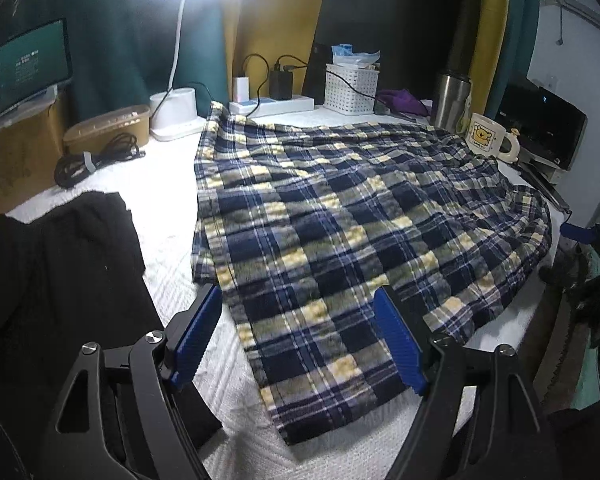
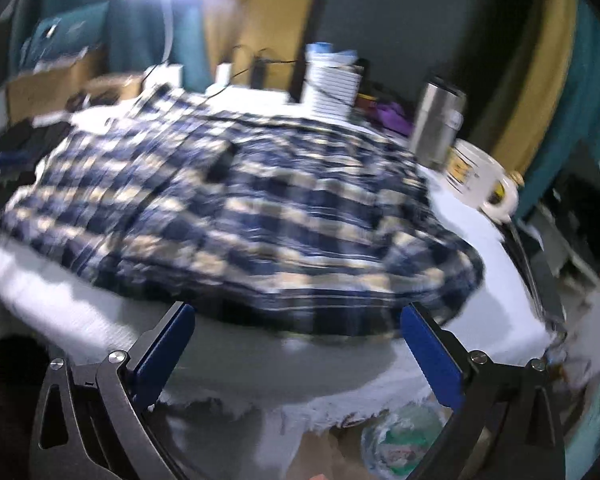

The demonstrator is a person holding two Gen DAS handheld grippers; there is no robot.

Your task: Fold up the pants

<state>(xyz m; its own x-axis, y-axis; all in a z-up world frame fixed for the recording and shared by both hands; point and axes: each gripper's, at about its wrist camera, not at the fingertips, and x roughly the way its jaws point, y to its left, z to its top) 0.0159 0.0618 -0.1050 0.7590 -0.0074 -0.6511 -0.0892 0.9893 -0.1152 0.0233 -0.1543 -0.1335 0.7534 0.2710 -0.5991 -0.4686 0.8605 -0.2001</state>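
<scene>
Blue, white and yellow plaid pants [image 1: 340, 216] lie spread over a white textured cloth [image 1: 168, 216] on the table. My left gripper [image 1: 300, 312] hovers open over the near leg end, its blue pads on either side of the plaid fabric without pressing it. In the blurred right wrist view the same pants [image 2: 240, 216] lie bunched toward the table's right front edge. My right gripper [image 2: 298, 320] stands wide open just before that edge of the fabric, with nothing between its pads.
A black garment [image 1: 52, 280] lies at the left. Along the back stand a lamp base [image 1: 174, 114], a power strip [image 1: 276, 105], a white basket [image 1: 350, 88], a steel tumbler [image 1: 452, 100] and a mug [image 1: 488, 136]. A coiled cable [image 1: 96, 156] lies left.
</scene>
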